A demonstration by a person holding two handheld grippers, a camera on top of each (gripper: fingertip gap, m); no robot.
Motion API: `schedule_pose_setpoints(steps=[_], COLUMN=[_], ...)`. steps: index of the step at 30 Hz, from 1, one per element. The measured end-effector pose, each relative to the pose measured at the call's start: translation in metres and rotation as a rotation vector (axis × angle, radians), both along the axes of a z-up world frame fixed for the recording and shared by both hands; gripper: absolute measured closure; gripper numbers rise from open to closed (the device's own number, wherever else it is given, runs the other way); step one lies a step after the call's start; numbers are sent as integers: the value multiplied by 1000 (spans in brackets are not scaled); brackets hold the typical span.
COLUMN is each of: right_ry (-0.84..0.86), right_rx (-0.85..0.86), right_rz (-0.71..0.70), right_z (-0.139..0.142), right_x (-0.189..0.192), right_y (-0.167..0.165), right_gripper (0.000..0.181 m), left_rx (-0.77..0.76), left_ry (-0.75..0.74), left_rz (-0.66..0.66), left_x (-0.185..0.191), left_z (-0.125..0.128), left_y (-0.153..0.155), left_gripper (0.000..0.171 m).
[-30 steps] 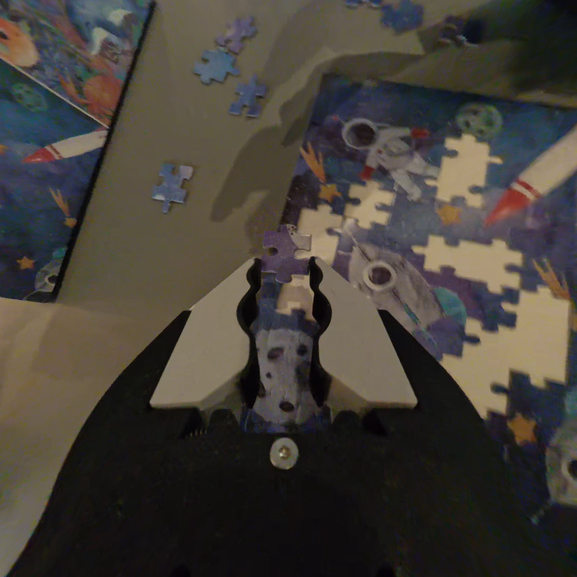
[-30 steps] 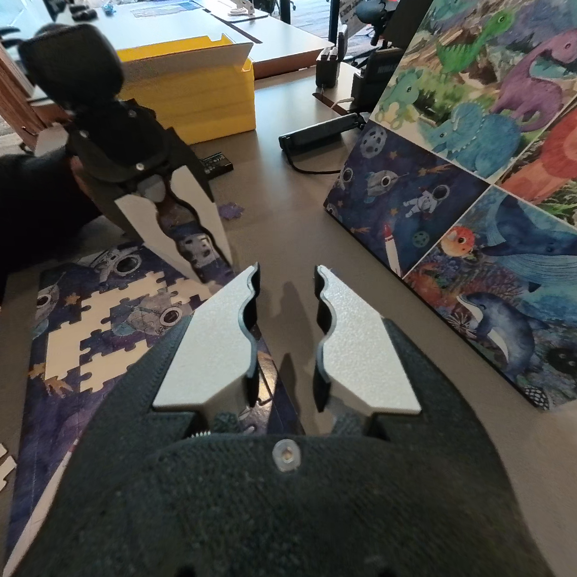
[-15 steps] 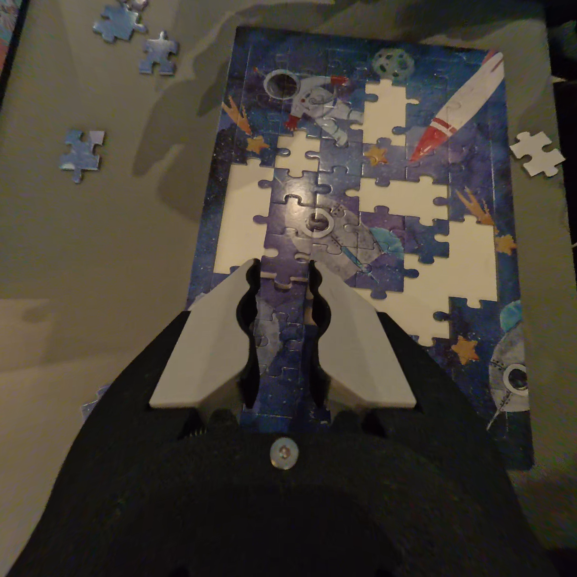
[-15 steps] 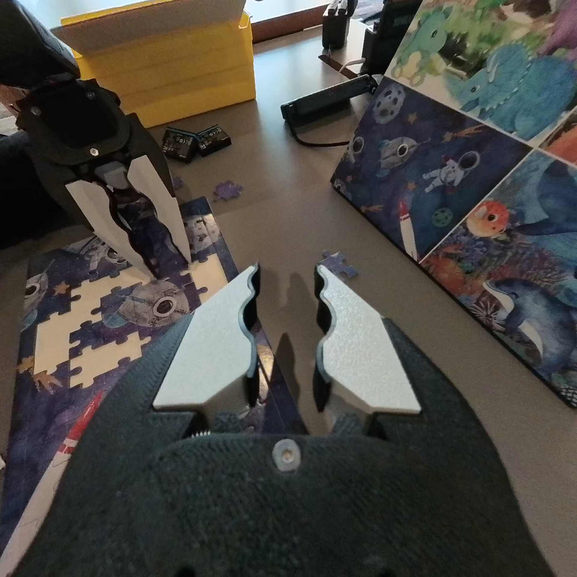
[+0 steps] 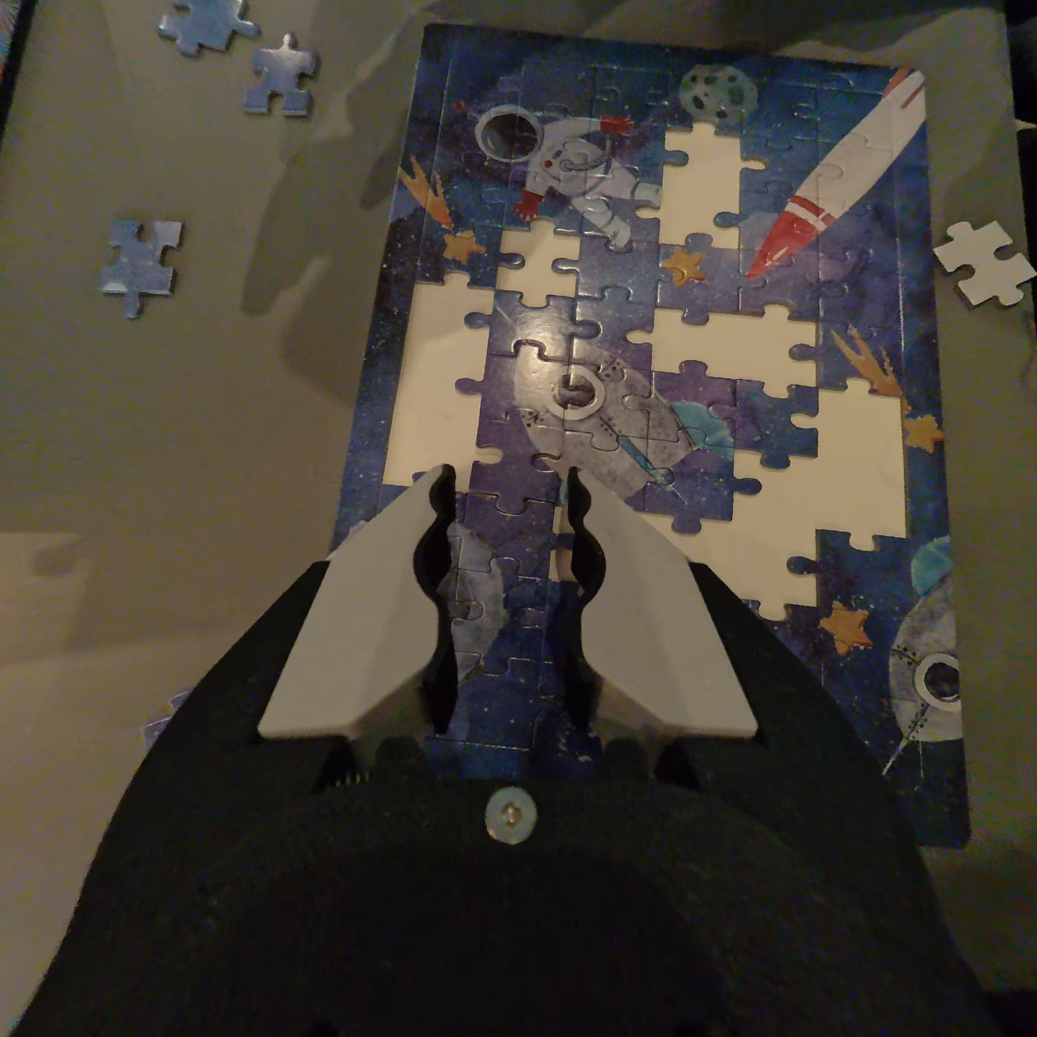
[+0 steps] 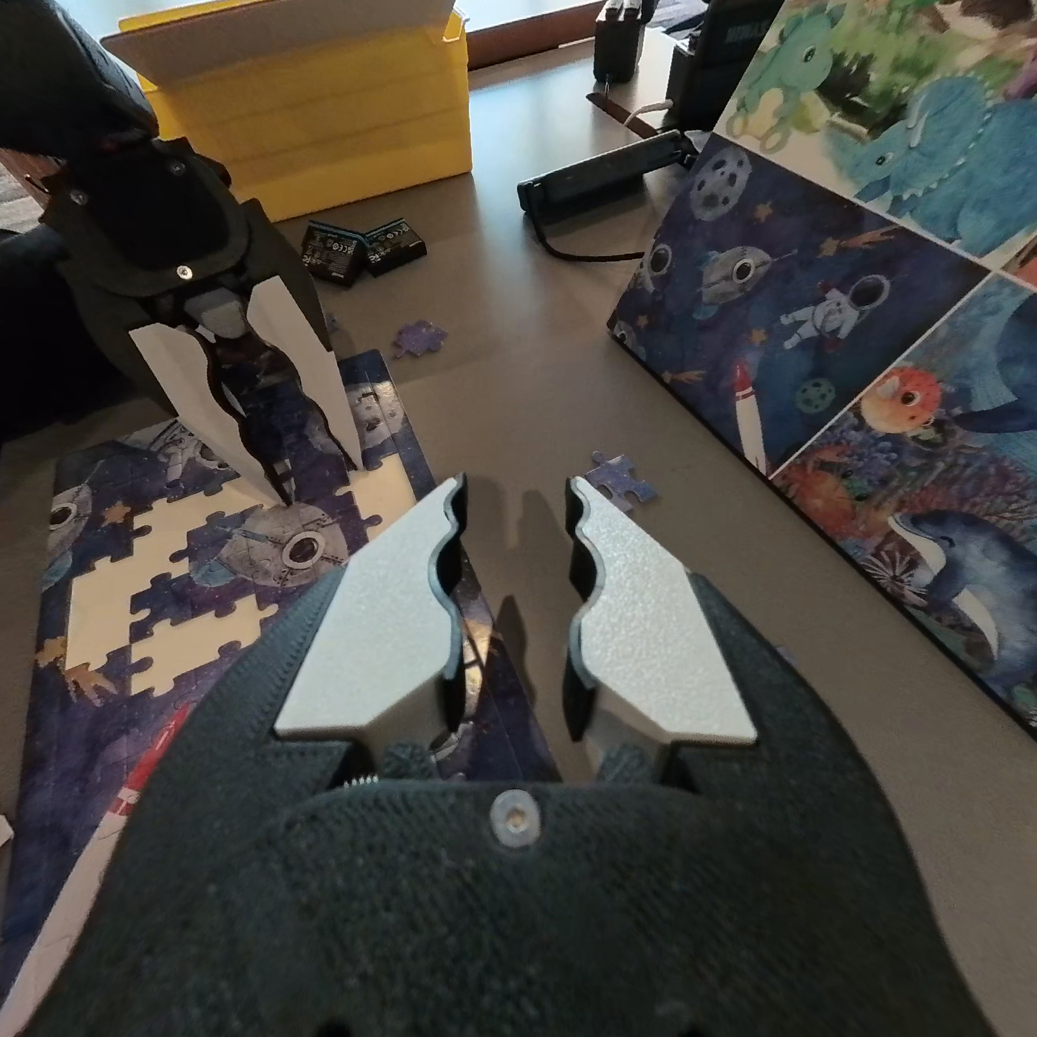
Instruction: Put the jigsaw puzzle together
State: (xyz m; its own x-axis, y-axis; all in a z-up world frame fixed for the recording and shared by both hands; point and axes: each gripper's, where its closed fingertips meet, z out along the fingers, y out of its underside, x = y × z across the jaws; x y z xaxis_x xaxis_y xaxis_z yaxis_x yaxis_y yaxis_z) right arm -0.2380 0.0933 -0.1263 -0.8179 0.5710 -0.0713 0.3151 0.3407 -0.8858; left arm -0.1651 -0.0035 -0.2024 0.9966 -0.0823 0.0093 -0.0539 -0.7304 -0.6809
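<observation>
The space jigsaw puzzle (image 5: pixel 381 393) lies flat on the table with several white gaps; it also shows in the right wrist view (image 6: pixel 101 606). My left gripper (image 5: pixel 509 471) stands tips-down on its lower left part, also seen from the side (image 6: pixel 321 482). A purple piece (image 5: pixel 513 491) lies flush in the puzzle between the fingertips, and the jaws stand slightly apart from it. My right gripper (image 6: pixel 515 485) is open and empty, hovering over the table by the puzzle's edge. A loose piece (image 6: pixel 617 482) lies just past its right fingertip.
Loose pieces lie left of the puzzle (image 5: pixel 275 76) (image 5: pixel 140 264), a white face-down one to its right (image 5: pixel 987 264), and a purple one beyond it (image 6: pixel 418 336). A leaning picture box (image 6: pixel 813 314), a yellow box (image 6: pixel 314 112), black batteries (image 6: pixel 359 252) and a black device (image 6: pixel 595 179) stand around. Left tips and right tips are each some 30 cm from the black device (image 6: pixel 595 179).
My left gripper carried the purple piece from beside the puzzle to over it and set it into the lower left area; its jaws are now a little wider. My right gripper shifted slightly.
</observation>
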Motion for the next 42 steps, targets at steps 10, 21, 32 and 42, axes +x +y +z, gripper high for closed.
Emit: schedule_pose_setpoints(steps=[10,21,32,42], right_ry=[-81,-105,-135,-134], right_rx=[-21,291,250,239], right_rz=[255,438,388,392], right_z=[-15,-75,-71,-73], right_x=[37,82,73,75], right_y=[-40,-91,-88,-91], right_gripper=[161,181,181,181], left_rx=[4,5,3,2], left_ry=[-4,-25,-29,-35], left_rz=[7,14,7,5], left_x=[0,-1,1,1], left_z=[0,-1,-2,-1], left_y=[2,1,0,-1], left_gripper=[138,139,141,141])
